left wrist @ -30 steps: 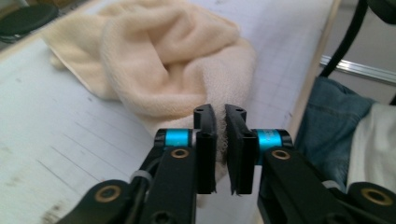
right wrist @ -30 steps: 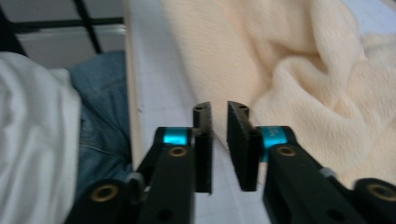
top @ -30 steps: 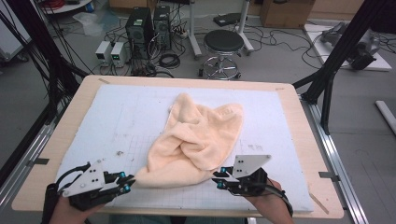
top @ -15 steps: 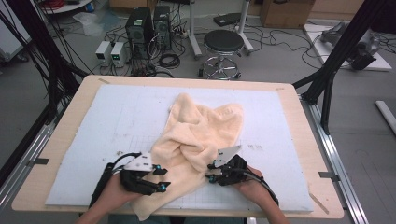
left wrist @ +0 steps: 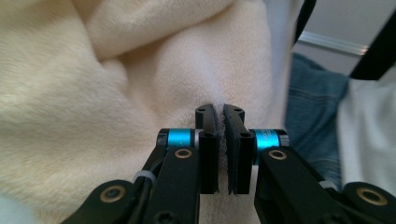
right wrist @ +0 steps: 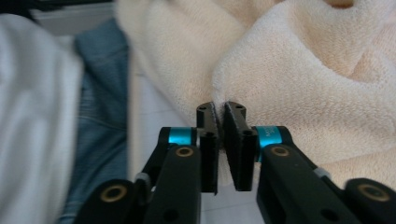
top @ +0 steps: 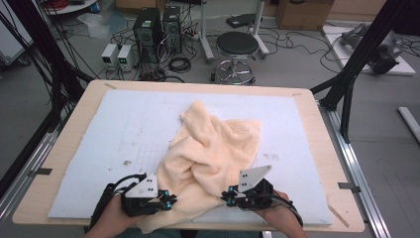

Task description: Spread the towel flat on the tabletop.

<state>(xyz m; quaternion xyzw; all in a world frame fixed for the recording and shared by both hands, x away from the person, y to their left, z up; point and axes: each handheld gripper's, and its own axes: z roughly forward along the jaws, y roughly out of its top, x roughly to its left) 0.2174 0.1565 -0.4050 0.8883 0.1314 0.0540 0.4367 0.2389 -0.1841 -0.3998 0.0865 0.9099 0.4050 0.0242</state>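
A cream towel (top: 213, 148) lies crumpled in the middle of the white mat (top: 124, 119), and its near-left corner droops over the table's front edge. My left gripper (top: 172, 202) is at the towel's near-left edge, its jaws pressed together with a thin fold of towel (left wrist: 93, 93) between them (left wrist: 219, 112). At the near-right edge my right gripper (top: 225, 195) points left. Its jaws (right wrist: 220, 109) are closed on the rim of a thick towel fold (right wrist: 303, 70).
The mat covers a wooden table (top: 317, 129) with metal rails along both sides. Blue jeans (left wrist: 313, 107) of the person show below the front edge. On the floor beyond the table stand a stool (top: 237, 44) and computer cases (top: 153, 29) with cables.
Both grippers came in from the front corners to the towel's near edge and closed on it. The left one moved far to the right, and the towel's near edge shifted toward the front.
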